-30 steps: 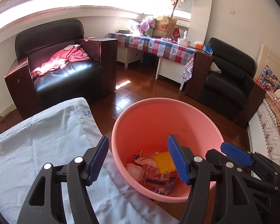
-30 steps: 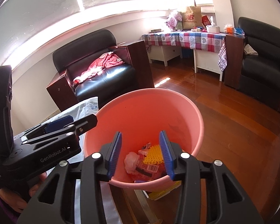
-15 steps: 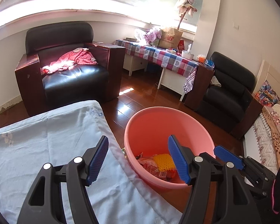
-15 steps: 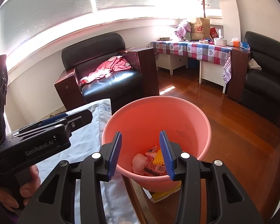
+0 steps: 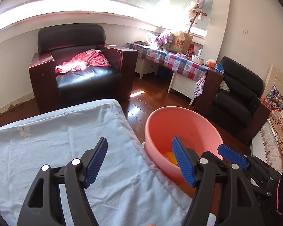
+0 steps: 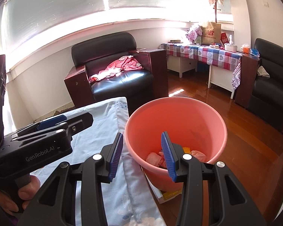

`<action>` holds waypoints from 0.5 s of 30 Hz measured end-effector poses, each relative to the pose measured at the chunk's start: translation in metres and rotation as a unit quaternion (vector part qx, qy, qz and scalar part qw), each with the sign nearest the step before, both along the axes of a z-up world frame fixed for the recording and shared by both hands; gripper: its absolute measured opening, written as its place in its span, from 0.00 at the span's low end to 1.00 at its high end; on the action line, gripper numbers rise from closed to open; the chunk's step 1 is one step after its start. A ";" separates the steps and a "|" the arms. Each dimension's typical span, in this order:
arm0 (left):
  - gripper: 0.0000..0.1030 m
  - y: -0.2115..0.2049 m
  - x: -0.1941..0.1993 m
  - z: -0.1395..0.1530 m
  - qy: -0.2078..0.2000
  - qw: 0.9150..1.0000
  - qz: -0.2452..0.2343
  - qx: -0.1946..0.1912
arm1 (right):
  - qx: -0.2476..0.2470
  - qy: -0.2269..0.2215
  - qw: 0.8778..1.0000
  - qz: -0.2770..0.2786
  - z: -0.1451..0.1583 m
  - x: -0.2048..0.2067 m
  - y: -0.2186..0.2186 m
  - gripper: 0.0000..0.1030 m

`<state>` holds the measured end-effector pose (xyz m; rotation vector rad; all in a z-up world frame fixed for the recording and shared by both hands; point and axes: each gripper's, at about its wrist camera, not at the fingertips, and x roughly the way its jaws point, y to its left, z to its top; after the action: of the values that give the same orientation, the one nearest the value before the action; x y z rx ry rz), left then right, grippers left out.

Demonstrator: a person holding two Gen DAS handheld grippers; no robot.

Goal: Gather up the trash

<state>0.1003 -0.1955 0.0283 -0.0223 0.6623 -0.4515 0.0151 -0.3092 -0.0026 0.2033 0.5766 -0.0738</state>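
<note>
Pink bucket (image 6: 176, 130), low in the middle of the frame, is already filled with trash (image 6: 179, 155). Nothing is held by the wide-open left gripper (image 5: 139, 162) or the half-open right gripper (image 6: 142, 157). No more trash is seen.

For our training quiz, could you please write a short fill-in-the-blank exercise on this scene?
1. The trash lies inside the pink ____.
2. The bucket stands on the ____ floor.
3. The left tongs hold ____.
4. The red cloth lies on a black ____.

Missing: bucket; wooden; nothing; armchair
</note>
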 end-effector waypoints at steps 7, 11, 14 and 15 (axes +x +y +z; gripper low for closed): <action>0.67 0.016 -0.008 0.005 -0.012 1.000 0.014 0.000 | -0.006 -0.003 1.000 0.006 0.000 -0.003 0.016 0.42; 0.67 0.024 -0.014 0.007 -0.018 1.000 0.020 -0.004 | -0.012 -0.006 1.000 0.011 0.001 -0.005 0.022 0.42; 0.67 0.029 -0.017 0.007 -0.020 0.999 0.024 -0.007 | -0.016 -0.006 1.000 0.017 0.002 -0.006 0.028 0.42; 0.67 0.030 -0.019 0.007 -0.020 0.999 0.025 -0.008 | -0.018 -0.006 1.000 0.019 0.002 -0.006 0.030 0.42</action>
<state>0.0818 -0.1653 0.0355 -0.0437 0.6170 -0.4079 0.0087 -0.2793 -0.0005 0.1582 0.5657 -0.0466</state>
